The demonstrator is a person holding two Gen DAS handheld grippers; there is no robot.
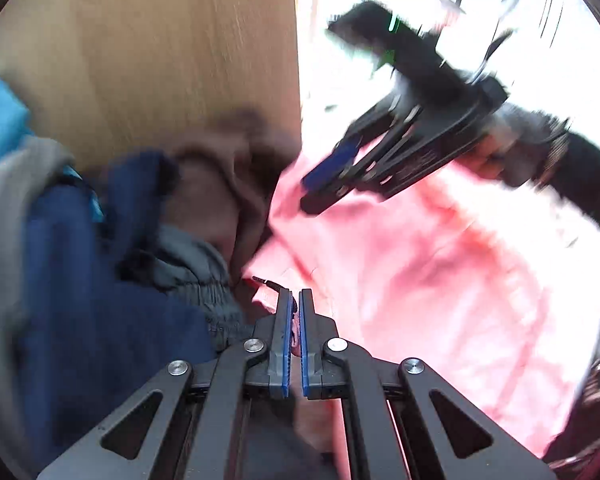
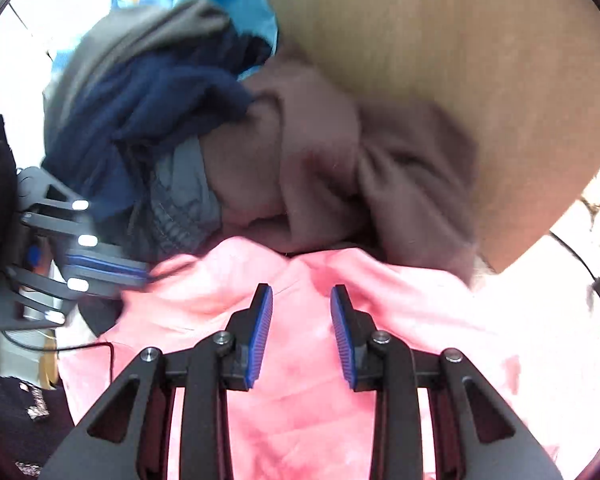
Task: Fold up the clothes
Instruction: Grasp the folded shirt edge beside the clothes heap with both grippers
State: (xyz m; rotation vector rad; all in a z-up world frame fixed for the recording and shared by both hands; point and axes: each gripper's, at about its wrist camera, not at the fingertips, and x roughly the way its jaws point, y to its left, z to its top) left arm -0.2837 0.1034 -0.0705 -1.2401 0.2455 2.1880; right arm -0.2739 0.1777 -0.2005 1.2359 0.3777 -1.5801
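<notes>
wooden table (image 2: 460,60) | left claw (image 1: 295,300) pinching pink garment (image 1: 440,272) | right claw (image 2: 302,296) parted above it

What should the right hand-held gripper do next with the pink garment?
Probably lower the right hand-held gripper and close on the pink garment just beneath it. Its jaws stand open with nothing between them, while the left hand-held gripper is already shut on an edge of that fabric, so a second hold would let the cloth be lifted clear of the brown garment.

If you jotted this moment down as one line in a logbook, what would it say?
left gripper: shut on pink garment edge | right gripper: open above it | pile of clothes: unfolded on wooden table
</notes>
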